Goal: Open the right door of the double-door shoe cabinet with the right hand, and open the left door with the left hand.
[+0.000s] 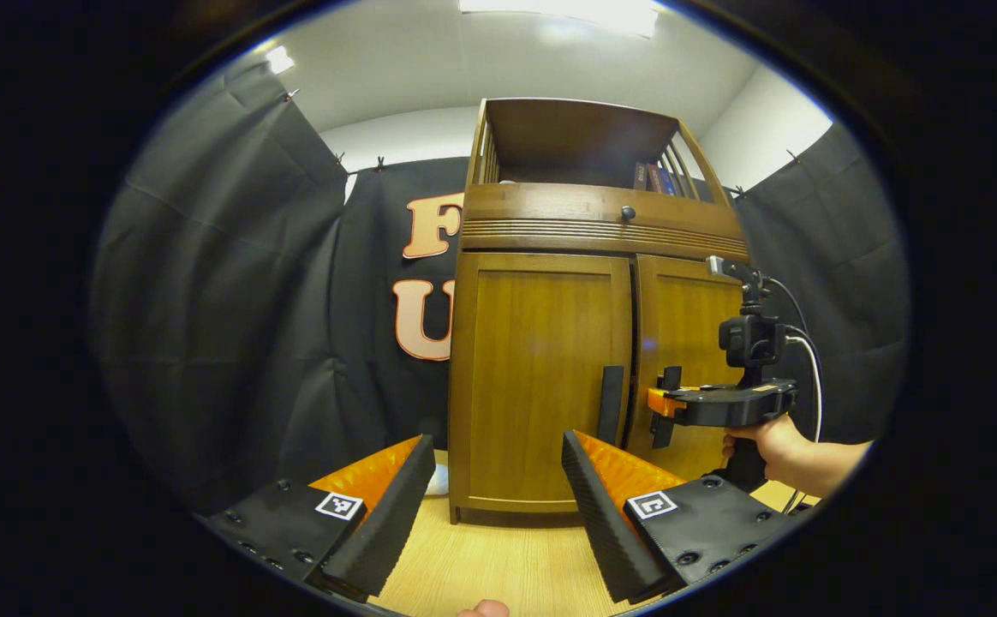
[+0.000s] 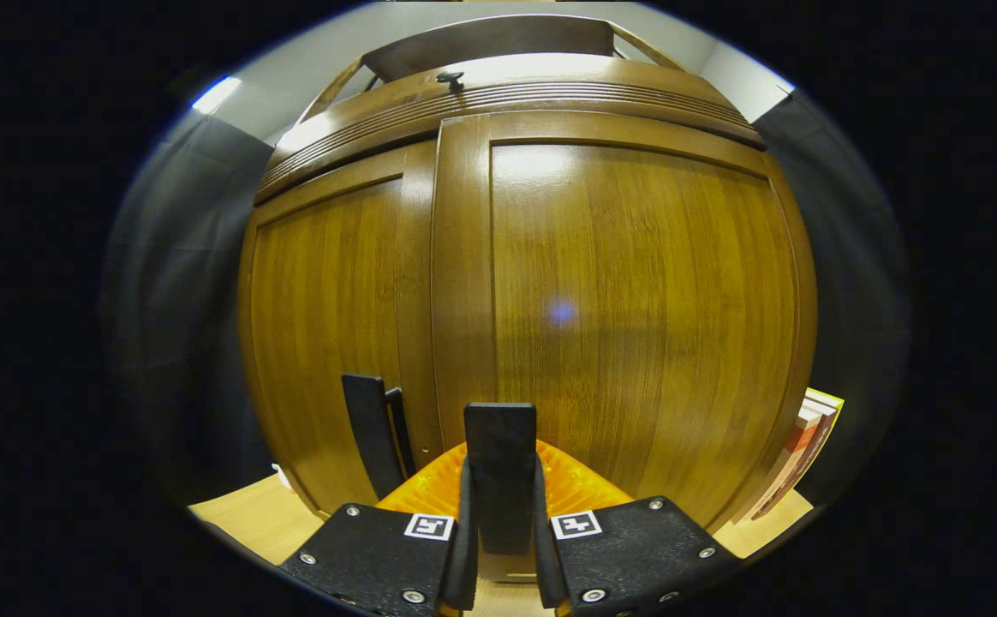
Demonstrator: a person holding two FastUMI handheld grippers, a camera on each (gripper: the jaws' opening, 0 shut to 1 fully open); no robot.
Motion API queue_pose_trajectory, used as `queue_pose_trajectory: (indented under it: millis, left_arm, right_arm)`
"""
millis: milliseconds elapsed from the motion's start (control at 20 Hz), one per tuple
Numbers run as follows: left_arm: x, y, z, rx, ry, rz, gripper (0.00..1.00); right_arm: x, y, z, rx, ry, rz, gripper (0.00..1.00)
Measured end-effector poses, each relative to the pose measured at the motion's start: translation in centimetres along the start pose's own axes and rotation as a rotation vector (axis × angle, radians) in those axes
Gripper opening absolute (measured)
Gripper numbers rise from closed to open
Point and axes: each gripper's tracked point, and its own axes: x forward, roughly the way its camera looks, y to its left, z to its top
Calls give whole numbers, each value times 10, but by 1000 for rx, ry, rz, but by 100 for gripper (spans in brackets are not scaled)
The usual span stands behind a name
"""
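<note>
ok, right gripper [image 2: 498, 548] is clamped on the right door handle [image 2: 500, 467]; rigid hinged door [image 2: 635, 317], pull at the handle. left gripper [image 1: 498, 506] gapes, left handle [image 1: 610, 404] ahead between fingers.

The left tool [image 1: 494, 480] hangs wide open, short of the cabinet [image 1: 541, 377]. Both doors are closed. The right tool [image 1: 665, 403], held by a hand [image 1: 777, 446], is at the right door's handle [image 1: 670, 379].

You get bright, even light from the ceiling panel [image 1: 560, 10] overhead. It puts soft glare on the cabinet doors [image 2: 635, 291], and the fisheye bows everything toward the edges, though focus stays sharp
</note>
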Motion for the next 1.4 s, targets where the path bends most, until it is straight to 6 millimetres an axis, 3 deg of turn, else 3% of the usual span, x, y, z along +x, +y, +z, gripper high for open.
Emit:
queue_pose_trajectory:
  millis: [250,300,550,700,900,1250,1300,1400]
  left_arm:
    - [-2,-18,2,20,2,-30,96]
    - [0,-25,1,19,4,-42,94]
    - [1,-54,-10,0,27,-100,94]
    - [3,-70,-17,-20,48,-123,99]
    - [10,-83,-25,-20,58,-137,94]
    - [33,-93,-36,-23,70,-134,94]
    - [35,-96,-37,-28,72,-139,94]
    - [40,-100,-36,-12,68,-147,94]
  right_arm:
    - [-31,-1,1,31,-13,28,28]
    - [-36,-2,2,36,-14,29,31]
    - [-70,-8,3,58,-5,53,27]
    - [-86,-15,3,66,-3,60,31]
    - [-102,-23,0,36,7,66,27]
    - [-138,-47,-3,44,20,73,27]
    - [-140,-50,-2,45,19,68,24]
    - [-147,-56,-3,38,22,52,27]
